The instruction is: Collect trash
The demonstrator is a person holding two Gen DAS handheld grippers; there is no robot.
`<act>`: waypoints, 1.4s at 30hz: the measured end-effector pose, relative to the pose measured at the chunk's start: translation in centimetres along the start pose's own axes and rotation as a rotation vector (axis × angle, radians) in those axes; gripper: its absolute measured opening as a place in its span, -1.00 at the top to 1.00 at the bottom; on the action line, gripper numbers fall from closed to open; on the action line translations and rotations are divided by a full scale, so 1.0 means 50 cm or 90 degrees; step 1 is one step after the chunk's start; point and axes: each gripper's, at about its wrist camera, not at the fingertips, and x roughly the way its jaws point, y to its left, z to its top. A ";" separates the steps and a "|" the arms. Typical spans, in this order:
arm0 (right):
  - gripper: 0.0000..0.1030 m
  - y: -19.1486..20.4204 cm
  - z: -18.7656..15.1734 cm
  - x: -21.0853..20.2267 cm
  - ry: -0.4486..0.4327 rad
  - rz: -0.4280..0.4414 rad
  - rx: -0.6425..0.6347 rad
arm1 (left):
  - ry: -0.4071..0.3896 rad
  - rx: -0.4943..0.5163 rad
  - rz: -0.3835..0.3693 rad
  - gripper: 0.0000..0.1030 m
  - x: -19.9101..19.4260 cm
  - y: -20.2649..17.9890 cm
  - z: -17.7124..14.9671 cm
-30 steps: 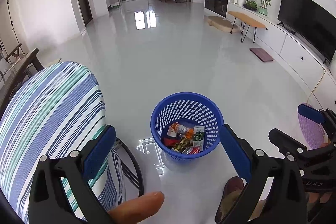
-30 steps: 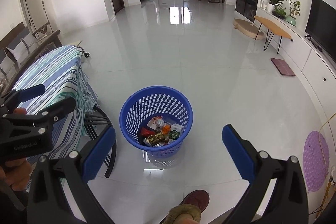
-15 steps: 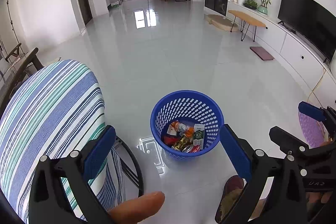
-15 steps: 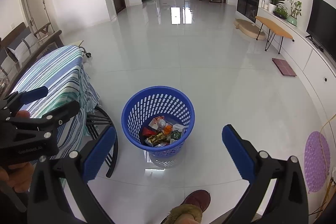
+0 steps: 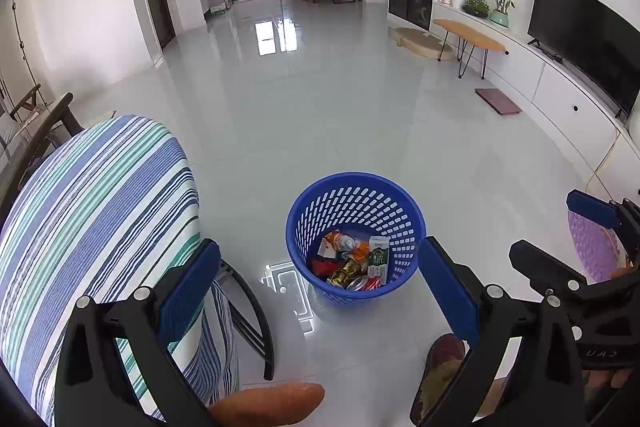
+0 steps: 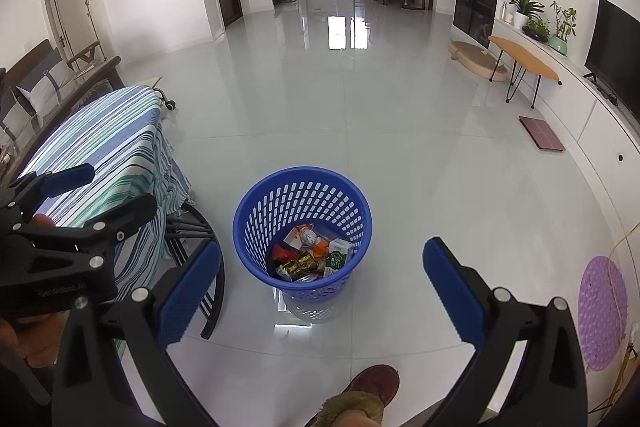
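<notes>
A blue plastic basket (image 5: 356, 187) stands on the glossy floor; it also shows in the right wrist view (image 6: 302, 183). Inside lie several pieces of trash (image 5: 352, 261): wrappers, a small green-and-white carton, a can; they show in the right wrist view too (image 6: 310, 259). My left gripper (image 5: 320, 291) is open and empty, held above and in front of the basket. My right gripper (image 6: 320, 287) is open and empty, also above the basket. Each gripper shows at the edge of the other's view.
A table under a striped cloth (image 5: 92, 211) stands left of the basket, with black curved legs (image 6: 212, 267). A person's brown shoe (image 6: 374, 383) is near the bottom. A purple mat (image 6: 602, 311) lies right. A TV cabinet (image 5: 568, 103) and orange side table (image 5: 468, 35) line the right wall.
Both grippers drifted slightly; the basket sits a little higher and further right in the right wrist view. Both grippers stay open and empty.
</notes>
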 end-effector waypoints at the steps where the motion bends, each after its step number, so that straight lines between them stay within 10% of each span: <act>1: -0.91 -0.001 0.000 0.000 0.000 0.000 0.000 | 0.000 -0.001 0.000 -0.90 0.000 0.000 0.000; 42: -0.91 -0.006 -0.005 -0.003 0.000 -0.005 0.004 | -0.005 -0.005 0.008 -0.90 0.002 0.013 -0.016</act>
